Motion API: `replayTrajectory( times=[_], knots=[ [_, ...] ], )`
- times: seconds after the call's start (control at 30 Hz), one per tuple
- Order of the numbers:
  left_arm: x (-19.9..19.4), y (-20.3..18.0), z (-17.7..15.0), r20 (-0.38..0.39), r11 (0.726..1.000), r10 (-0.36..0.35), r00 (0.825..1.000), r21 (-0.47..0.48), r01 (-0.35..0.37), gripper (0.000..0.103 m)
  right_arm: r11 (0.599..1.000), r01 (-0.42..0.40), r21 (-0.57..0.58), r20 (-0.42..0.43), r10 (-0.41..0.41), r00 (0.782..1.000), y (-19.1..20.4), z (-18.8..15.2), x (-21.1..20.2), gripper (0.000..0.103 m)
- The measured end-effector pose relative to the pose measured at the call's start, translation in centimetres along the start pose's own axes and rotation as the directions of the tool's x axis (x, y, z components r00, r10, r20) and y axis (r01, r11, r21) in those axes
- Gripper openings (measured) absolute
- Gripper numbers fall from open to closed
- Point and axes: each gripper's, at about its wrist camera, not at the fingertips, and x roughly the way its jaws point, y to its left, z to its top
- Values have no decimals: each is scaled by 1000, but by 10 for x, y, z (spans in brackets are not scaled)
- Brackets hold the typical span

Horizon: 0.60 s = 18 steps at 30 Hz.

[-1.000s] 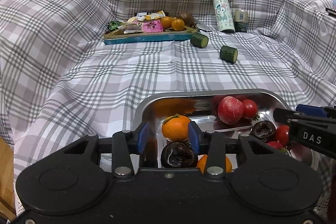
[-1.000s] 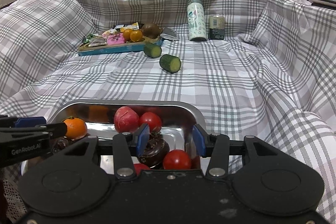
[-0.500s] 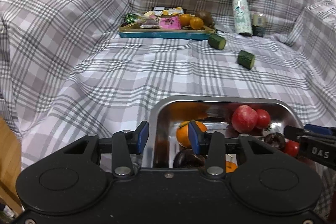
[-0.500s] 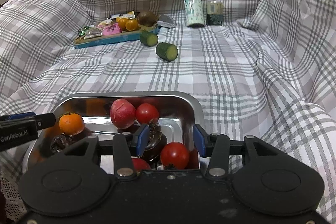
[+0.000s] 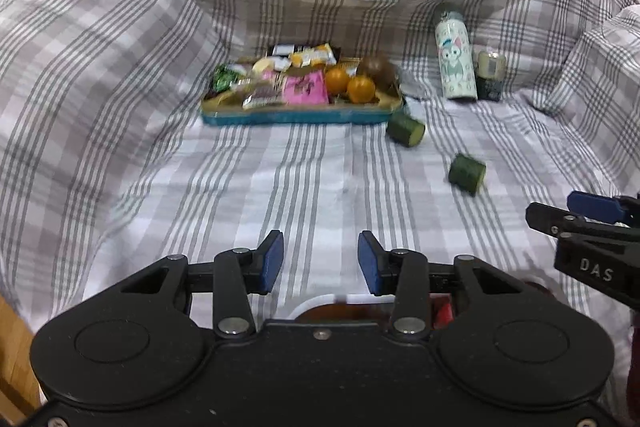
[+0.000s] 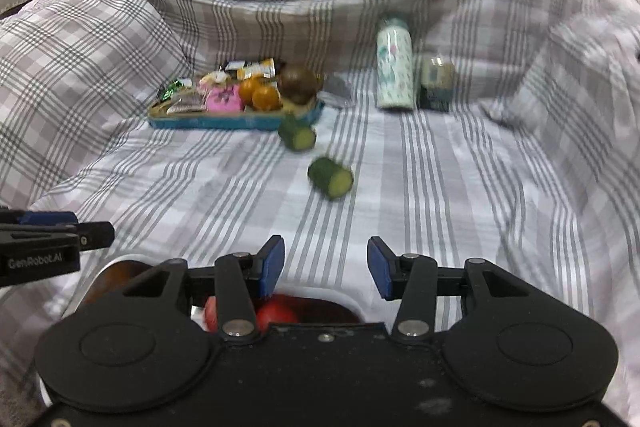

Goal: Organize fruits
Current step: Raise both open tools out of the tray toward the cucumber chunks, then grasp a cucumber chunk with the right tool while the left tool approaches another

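Both grippers have lifted and swung forward within the last second. The metal tray [image 6: 352,303] of fruit, which filled the lower centre of each wrist view a second ago, now shows only as a sliver of rim beneath the gripper bodies. Judgement: work over that tray appears finished for now, and the hands are turning toward the items farther back.

Left gripper [image 5: 320,263]: jaws parted wide, nothing between them. Right gripper [image 6: 326,263]: likewise wide apart and empty. Each shows at the edge of the other's view, side by side.

Metal tray: red fruit [image 6: 276,313] visible just under the right gripper; the rest of the contents are hidden by the gripper bodies.

Blue tray [image 5: 300,115], well beyond the metal tray on the plaid cloth [image 5: 120,87]: holds two small orange fruits [image 5: 360,89] touching each other, a brown round fruit [image 5: 376,67] behind them, a pink packet [image 5: 306,89] and other snack wrappers [image 5: 312,54].

Loose items: one cucumber piece [image 5: 405,129] just beside the blue tray's right corner; a second cucumber piece [image 5: 466,173] nearer, between the two trays. A patterned bottle [image 5: 456,67] and a small jar [image 5: 491,75] stand right of the blue tray.

Judgement: the orange fruits remain mixed with snacks, so sorting is incomplete.
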Motion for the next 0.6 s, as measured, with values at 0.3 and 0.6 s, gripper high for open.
replayTrajectory(
  times=[0.3, 0.6],
  knots=[
    [42, -10, 38, -5, 999, -25, 1000, 33, 25, 49, 997, -14, -73, 9, 14, 1000, -12, 36, 59, 48],
    [85, -13, 55, -59, 999, -27, 998, 44, 30, 49, 995, -42, -93, -45, 38, 998, -15, 49, 111, 48]
  ],
)
